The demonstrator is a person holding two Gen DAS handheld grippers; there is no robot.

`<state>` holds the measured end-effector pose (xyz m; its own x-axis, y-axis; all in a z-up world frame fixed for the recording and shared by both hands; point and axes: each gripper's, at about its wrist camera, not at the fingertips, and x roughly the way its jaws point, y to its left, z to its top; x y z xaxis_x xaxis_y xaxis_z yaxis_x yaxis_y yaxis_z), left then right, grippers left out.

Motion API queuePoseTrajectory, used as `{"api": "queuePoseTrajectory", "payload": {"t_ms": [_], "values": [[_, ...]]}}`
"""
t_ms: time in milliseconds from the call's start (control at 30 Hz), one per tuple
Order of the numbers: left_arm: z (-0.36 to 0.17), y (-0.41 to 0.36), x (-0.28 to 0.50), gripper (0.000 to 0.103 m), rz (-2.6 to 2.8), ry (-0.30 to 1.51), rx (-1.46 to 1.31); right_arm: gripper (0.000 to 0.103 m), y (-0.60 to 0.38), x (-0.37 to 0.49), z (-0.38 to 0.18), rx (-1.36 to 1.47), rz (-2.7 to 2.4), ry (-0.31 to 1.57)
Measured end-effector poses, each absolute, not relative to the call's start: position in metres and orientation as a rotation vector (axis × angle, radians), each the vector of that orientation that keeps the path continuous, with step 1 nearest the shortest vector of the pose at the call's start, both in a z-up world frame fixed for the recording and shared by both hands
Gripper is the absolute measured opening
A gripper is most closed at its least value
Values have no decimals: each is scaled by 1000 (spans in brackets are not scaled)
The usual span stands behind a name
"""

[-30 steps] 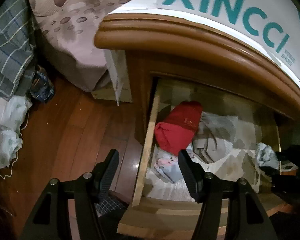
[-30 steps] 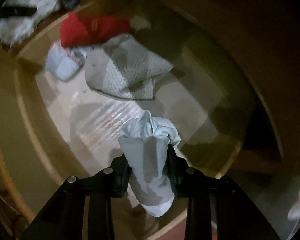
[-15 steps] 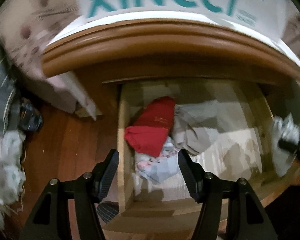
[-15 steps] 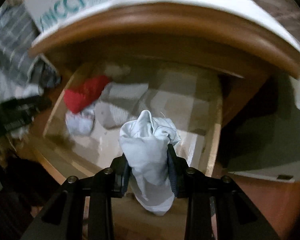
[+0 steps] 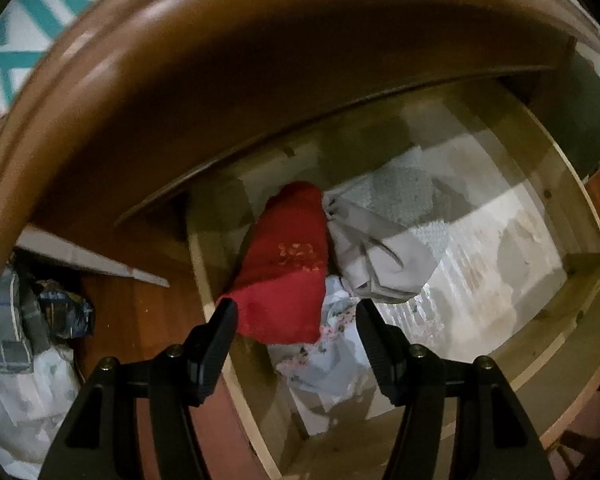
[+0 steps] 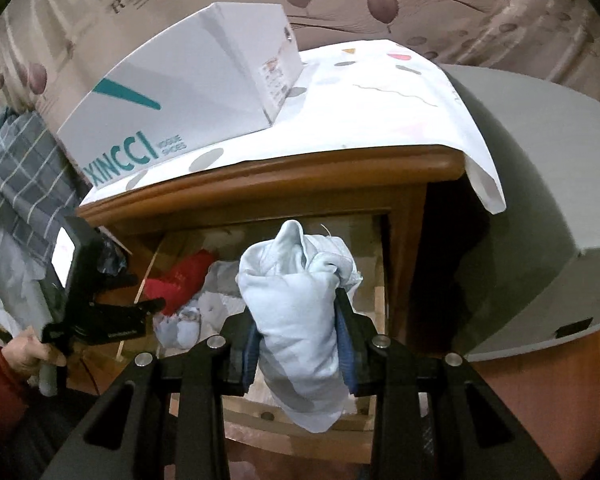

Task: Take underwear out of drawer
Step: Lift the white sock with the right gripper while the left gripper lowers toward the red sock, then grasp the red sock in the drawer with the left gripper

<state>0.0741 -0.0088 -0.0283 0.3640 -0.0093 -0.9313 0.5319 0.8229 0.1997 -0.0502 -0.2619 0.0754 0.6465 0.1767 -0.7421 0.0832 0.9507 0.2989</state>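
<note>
My right gripper (image 6: 296,340) is shut on a pale blue bundle of underwear (image 6: 296,304) and holds it up above the front of the open wooden drawer (image 6: 376,292). My left gripper (image 5: 294,328) is open and empty, low over the drawer's (image 5: 580,280) left side, its fingers either side of a red garment (image 5: 288,272). A grey garment (image 5: 376,264) and a pale floral piece (image 5: 332,344) lie beside the red one. The left gripper also shows in the right wrist view (image 6: 156,304), near the red garment (image 6: 180,280).
The nightstand's wooden top edge (image 5: 180,80) overhangs the drawer. A white XINCCI shoe box (image 6: 188,100) sits on a white cloth on top. A grey bed (image 6: 540,200) stands to the right. Plaid fabric (image 6: 24,176) and clothes (image 5: 16,380) lie on the floor at left.
My right gripper lifted the pale blue underwear up out of the drawer and pulled back. My left gripper moved in and down over the red garment.
</note>
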Motion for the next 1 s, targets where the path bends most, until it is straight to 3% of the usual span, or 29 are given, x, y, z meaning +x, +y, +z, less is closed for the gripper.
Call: {"api": "queuePoseTrajectory", "payload": {"t_ms": [433, 1000], "values": [[-46, -17, 91, 63, -384, 1142, 591, 31, -258, -45, 70, 322, 56, 875], [-74, -29, 79, 63, -403, 1117, 884, 31, -260, -43, 69, 326, 74, 885]]}}
